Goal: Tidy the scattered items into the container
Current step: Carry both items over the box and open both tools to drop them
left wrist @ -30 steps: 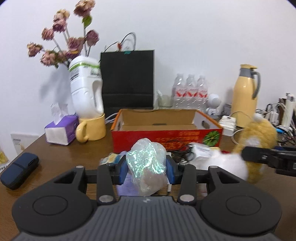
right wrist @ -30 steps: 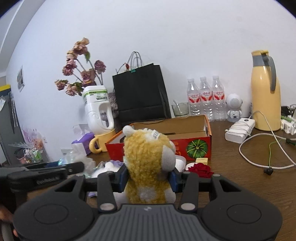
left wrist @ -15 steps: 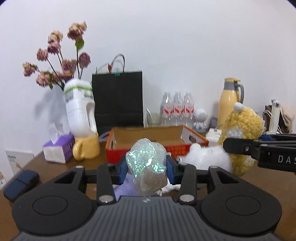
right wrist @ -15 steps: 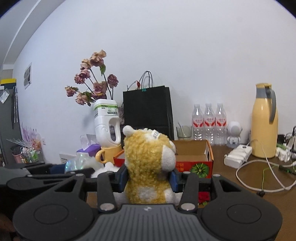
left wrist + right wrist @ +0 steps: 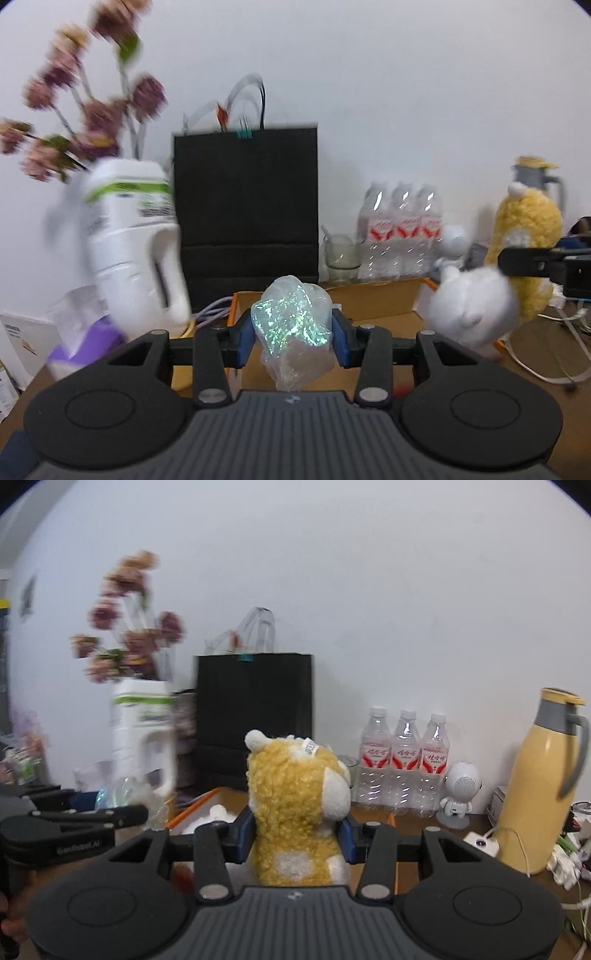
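Observation:
My left gripper (image 5: 293,338) is shut on a clear plastic bag of iridescent shreds (image 5: 293,328), held over the near edge of the open orange cardboard box (image 5: 373,304). My right gripper (image 5: 298,832) is shut on a yellow and white plush toy (image 5: 299,805), held above the box (image 5: 201,805). In the left wrist view the plush toy (image 5: 524,236) and its white fluffy part (image 5: 469,310) hang at the right, over the box's right side. The left gripper's body (image 5: 66,827) shows at the left of the right wrist view.
Behind the box stand a black paper bag (image 5: 245,214), a white jug of dried flowers (image 5: 133,243), three water bottles (image 5: 404,760) and a glass (image 5: 341,254). A yellow thermos (image 5: 543,782), a small white robot figure (image 5: 460,795) and cables are at right. A purple tissue box (image 5: 85,343) is at left.
Both grippers have risen and moved forward toward the box with their loads; the box now lies close below them. The view is blurred from motion.

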